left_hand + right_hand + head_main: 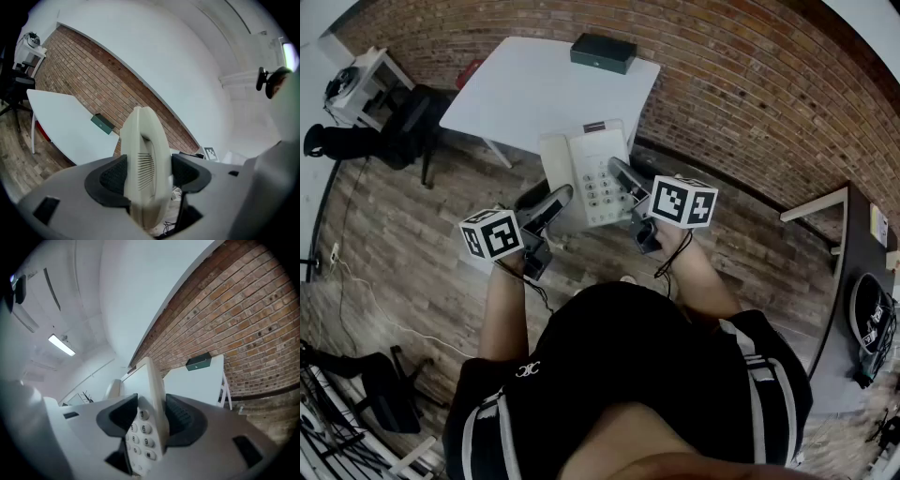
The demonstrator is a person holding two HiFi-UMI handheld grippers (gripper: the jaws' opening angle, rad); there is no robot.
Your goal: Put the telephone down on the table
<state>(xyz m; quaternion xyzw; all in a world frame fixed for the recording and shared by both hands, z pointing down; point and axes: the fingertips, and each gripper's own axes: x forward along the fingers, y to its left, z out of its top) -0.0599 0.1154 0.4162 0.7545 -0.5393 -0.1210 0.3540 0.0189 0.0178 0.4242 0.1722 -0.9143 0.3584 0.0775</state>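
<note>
A cream desk telephone [591,178] hangs in the air over the wooden floor, just short of the white table [525,94]. My left gripper [551,202] is shut on its left side, where the handset lies. In the left gripper view the ribbed handset end [145,159] stands edge-on between the dark pads [111,178] of that gripper [146,176]. My right gripper [628,180] is shut on the telephone's right edge. The right gripper view has the keypad edge [149,432] clamped in that gripper [151,420].
A dark green box [603,52] lies at the table's far edge, also seen as the box [102,123] and the box [198,361]. A dark chair [403,131] and a white shelf [366,80] stand left. A black desk [862,281] is at the right, by a brick wall.
</note>
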